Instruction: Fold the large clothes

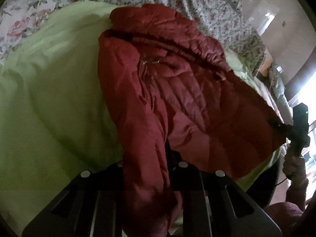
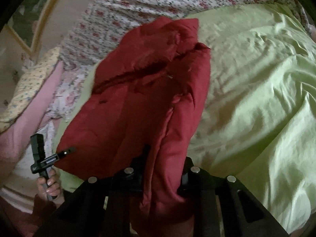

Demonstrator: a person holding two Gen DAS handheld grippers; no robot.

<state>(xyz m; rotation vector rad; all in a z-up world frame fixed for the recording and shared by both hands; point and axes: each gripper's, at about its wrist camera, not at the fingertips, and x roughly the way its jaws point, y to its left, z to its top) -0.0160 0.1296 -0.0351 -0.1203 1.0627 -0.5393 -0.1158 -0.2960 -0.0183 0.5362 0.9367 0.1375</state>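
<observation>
On the left, the left gripper (image 1: 146,169) is pinching a thick fold at the near edge of the red puffer jacket (image 1: 177,90), its jaws squeezed nearly together with the padded cloth bunched between them. The jacket is lying across a pale green bedsheet (image 1: 49,98), collar and zip pointing away toward the floral bedding (image 1: 207,9) beyond. Moving across, the quilted body is sagging between the two grips, which tells me it is soft, airy and light for its bulk, though the shiny shell looks slippery and will likely creep out of a shallow pinch. Over on the right, the right gripper (image 2: 164,175) is clamping the other near corner the same way, a fat roll of red fabric bulging through the narrow gap. A person's hand (image 2: 49,185) is gripping the far tool's handle. To my eye, hem seams and corners are the sound places to hold; the puffed panels would compress and slide, and the fold may spring back open.
</observation>
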